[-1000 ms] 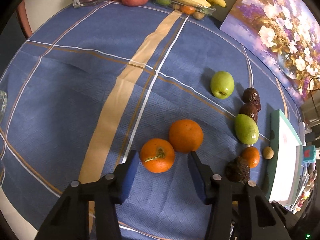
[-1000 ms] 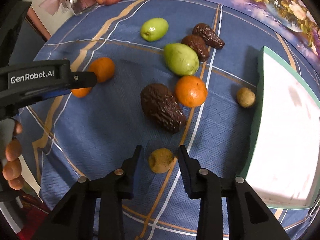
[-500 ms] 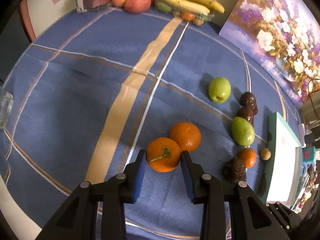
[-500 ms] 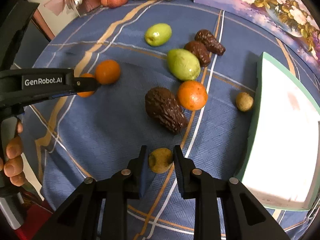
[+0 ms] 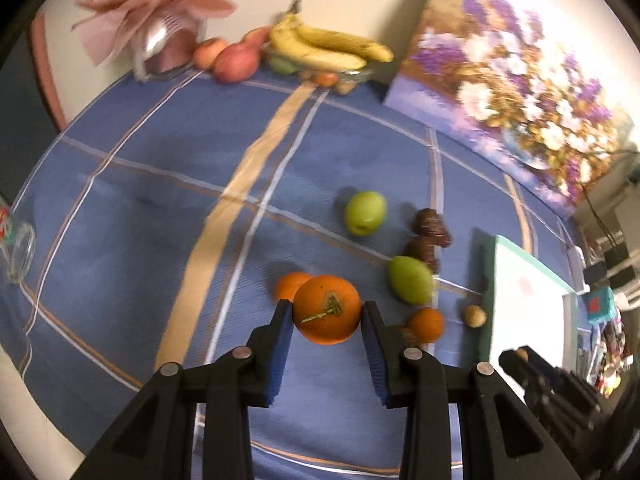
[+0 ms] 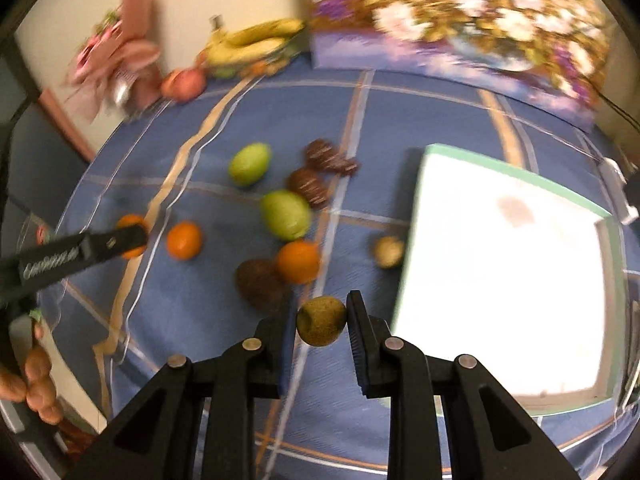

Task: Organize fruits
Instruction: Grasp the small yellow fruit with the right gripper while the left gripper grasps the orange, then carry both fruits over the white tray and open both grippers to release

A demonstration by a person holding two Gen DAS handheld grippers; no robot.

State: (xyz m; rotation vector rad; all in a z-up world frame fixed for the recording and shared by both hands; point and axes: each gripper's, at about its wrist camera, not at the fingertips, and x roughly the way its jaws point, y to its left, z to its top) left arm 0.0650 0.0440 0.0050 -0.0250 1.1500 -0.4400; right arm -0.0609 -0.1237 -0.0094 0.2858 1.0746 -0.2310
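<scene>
My left gripper is shut on an orange with a stem and holds it above the blue tablecloth. A second orange lies just behind it. My right gripper is shut on a small brown round fruit, lifted off the cloth. On the cloth lie two green fruits, dark wrinkled fruits, another orange and a second small brown fruit. The left gripper also shows in the right wrist view.
A white tray with a green rim lies at the right. Bananas, apples and a pink gift bag stand at the far edge. A flower painting leans at the back right. A glass jar lies at the left.
Both grippers closed on their fruits and lifted them off the cloth: the left with the stemmed orange, the right with the small brown fruit. Both views tilted upward.
</scene>
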